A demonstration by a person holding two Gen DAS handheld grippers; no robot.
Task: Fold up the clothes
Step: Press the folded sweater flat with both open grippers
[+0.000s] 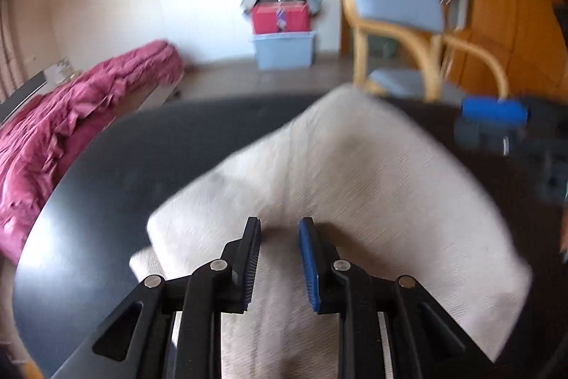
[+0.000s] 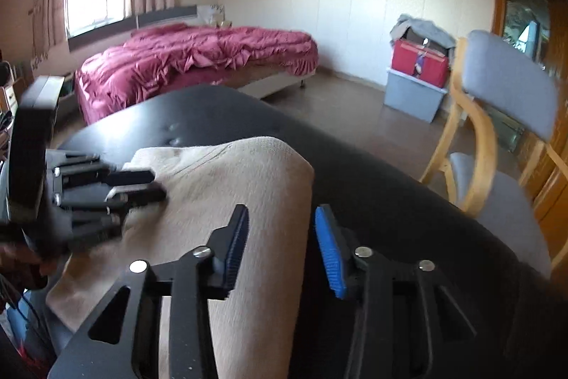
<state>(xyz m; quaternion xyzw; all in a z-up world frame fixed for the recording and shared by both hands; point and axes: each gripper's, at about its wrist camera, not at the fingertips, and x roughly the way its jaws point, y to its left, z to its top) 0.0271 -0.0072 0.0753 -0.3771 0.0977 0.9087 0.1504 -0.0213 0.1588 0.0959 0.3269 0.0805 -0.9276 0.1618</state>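
Black table [image 2: 220, 109] — bed [image 2: 198, 55], chair [image 2: 504, 95] beyond.

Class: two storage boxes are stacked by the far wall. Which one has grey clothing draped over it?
The red box, the upper one; grey clothing hangs over its top. The pale blue bin beneath it carries only the red box.

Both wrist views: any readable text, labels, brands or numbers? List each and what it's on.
No readable text in either view.
red box: a small tag or sticker on its front, too blurred to read.
beige garment, left gripper, right gripper: no print or markings visible.
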